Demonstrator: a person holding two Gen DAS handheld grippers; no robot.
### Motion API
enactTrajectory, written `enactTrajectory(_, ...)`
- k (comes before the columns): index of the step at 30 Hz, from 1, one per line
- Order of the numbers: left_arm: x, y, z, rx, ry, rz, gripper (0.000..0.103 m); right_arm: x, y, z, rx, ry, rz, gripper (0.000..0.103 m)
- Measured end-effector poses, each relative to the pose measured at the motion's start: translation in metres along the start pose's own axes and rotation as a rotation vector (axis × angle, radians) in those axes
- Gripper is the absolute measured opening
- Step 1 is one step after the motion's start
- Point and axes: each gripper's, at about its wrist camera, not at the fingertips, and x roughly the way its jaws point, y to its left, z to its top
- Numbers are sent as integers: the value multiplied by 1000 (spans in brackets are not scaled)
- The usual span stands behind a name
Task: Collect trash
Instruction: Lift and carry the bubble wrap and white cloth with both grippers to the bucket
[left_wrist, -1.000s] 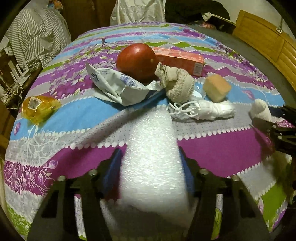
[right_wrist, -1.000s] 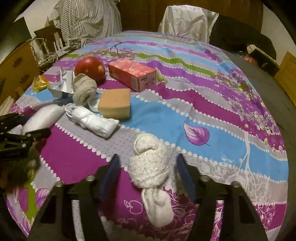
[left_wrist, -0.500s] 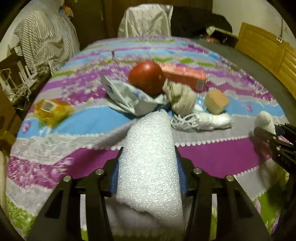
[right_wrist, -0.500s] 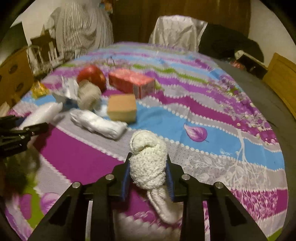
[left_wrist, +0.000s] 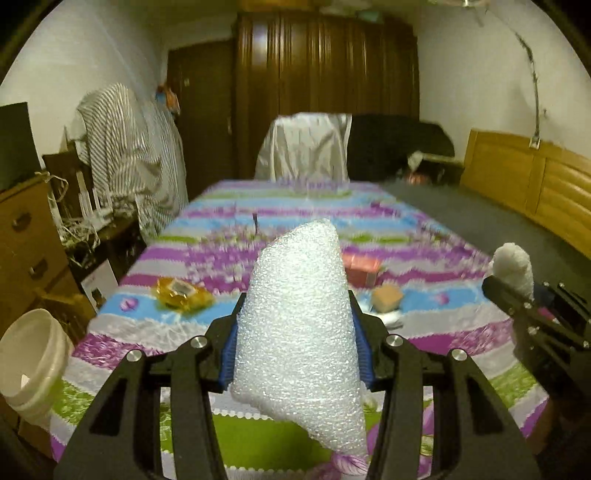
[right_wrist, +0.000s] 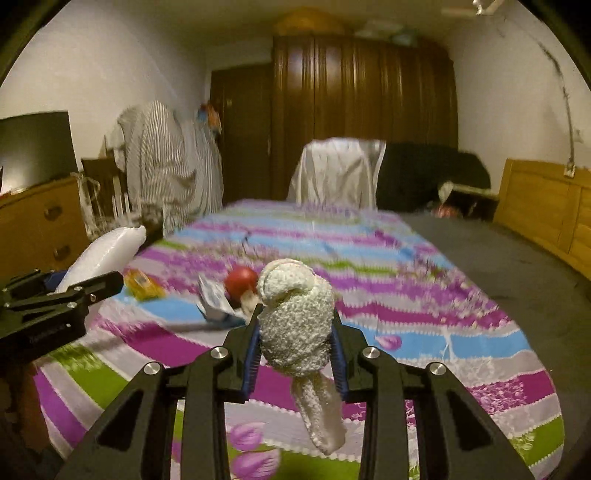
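Lifted clear above the striped counter (left_wrist: 110, 332): two pieces of trash. Clenched in the left tongs (left_wrist: 295, 354), a bubble-wrap sheet (left_wrist: 299, 332), probably feather-light, squashy and springy, best pinched mid-body as now. Gripped in the right tongs (right_wrist: 295, 354), a knotted woolly sock (right_wrist: 295, 325), soft, limp, tail dangling below; held around the thick knot. Off the near-left counter edge, a pale bucket (left_wrist: 33, 354), likely the bin.
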Motion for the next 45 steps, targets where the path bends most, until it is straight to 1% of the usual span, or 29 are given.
enactTrajectory(5, -33, -5, 2, -13, -95, 6, 47, -49, 17, 4, 3, -107, -47, 33)
enactTrajectory(12, -54, -12, -5, 2, -154, -1, 48, -88, 27, 2, 12, -186, -73, 34)
enactTrajectory(16, -64, -15, -8, 16, -182, -1, 48, -100, 29, 1, 12, -196, -74, 34)
enactTrajectory(20, -67, -16, -8, 16, -186, 0, 48, -106, 31, 2, 13, -194, -69, 34)
enactTrajectory(24, -73, -12, -5, 7, -203, 19, 48, -106, 29, 7, 14, -199, -60, 34)
enactTrajectory(27, -80, -2, -4, -2, -211, 40, 48, -106, 35, 12, 2, -203, -36, 34)
enactTrajectory(32, -86, 24, 2, -21, -213, 108, 48, -96, 53, 25, -26, -200, 28, 34)
enactTrajectory(39, -88, 73, 7, -56, -188, 203, 48, -69, 101, 45, -66, -168, 142, 34)
enactTrajectory(45, -94, 119, 9, -93, -179, 281, 48, -49, 154, 62, -93, -137, 246, 34)
